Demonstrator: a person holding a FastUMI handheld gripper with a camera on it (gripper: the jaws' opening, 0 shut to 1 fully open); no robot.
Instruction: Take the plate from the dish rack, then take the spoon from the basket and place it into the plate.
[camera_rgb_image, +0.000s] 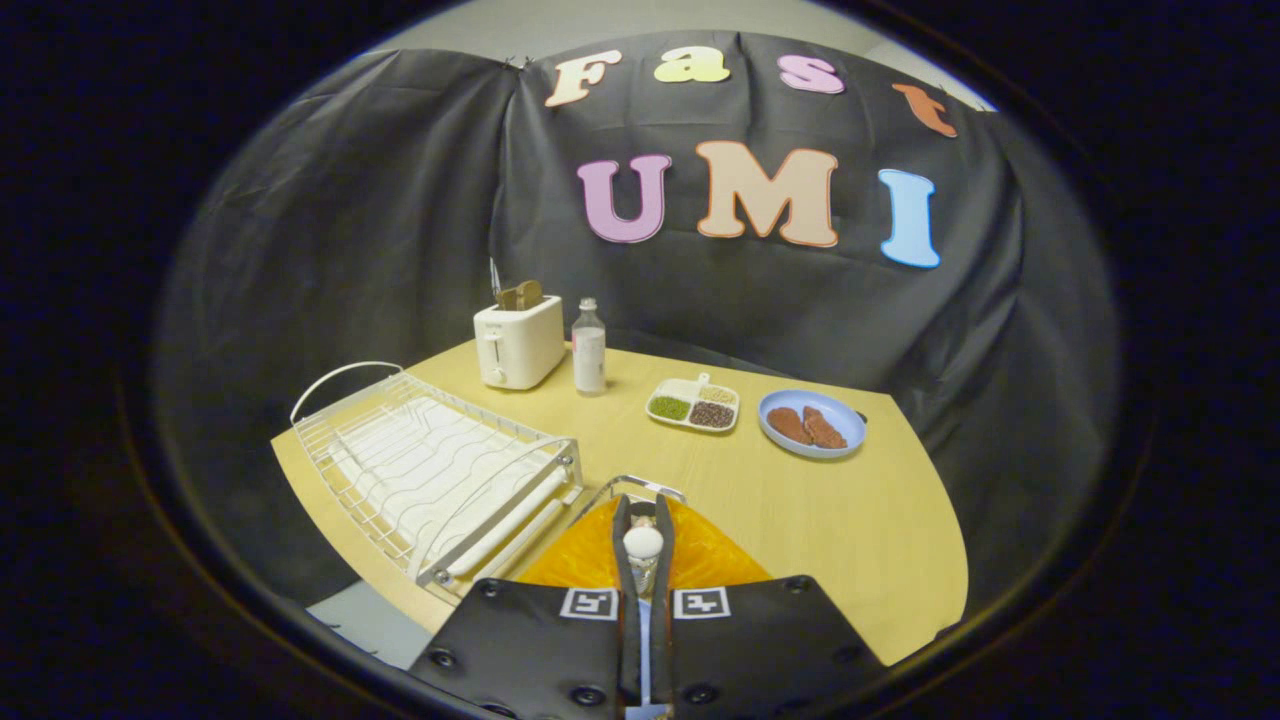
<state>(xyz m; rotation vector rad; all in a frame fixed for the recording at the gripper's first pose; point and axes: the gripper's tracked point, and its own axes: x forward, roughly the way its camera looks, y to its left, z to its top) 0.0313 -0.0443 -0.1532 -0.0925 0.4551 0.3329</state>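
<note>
- The gripper (643, 520) is gripping the spoon (643, 541): its fingers are drawn narrow, both pressing on the handle, with the pale bowl showing between them.
- The spoon is hanging over the orange plate (585, 565), which is lying on the table (850, 520) near its front edge, just beside the dish rack (430, 470).
- The wire basket (640, 487) is showing as a rim just beyond the fingertips.
- Judged step: lowering the spoon onto the plate.
- Risk: an early release is likely to make the spoon bounce off the plate rim onto the table.
- Risk: a sideways drift could be knocking the rack or basket wire.
- The toaster (518, 342), bottle (589, 348), divided tray (694, 404) and blue plate (812, 422) are standing toward the back edge, well apart.
</note>
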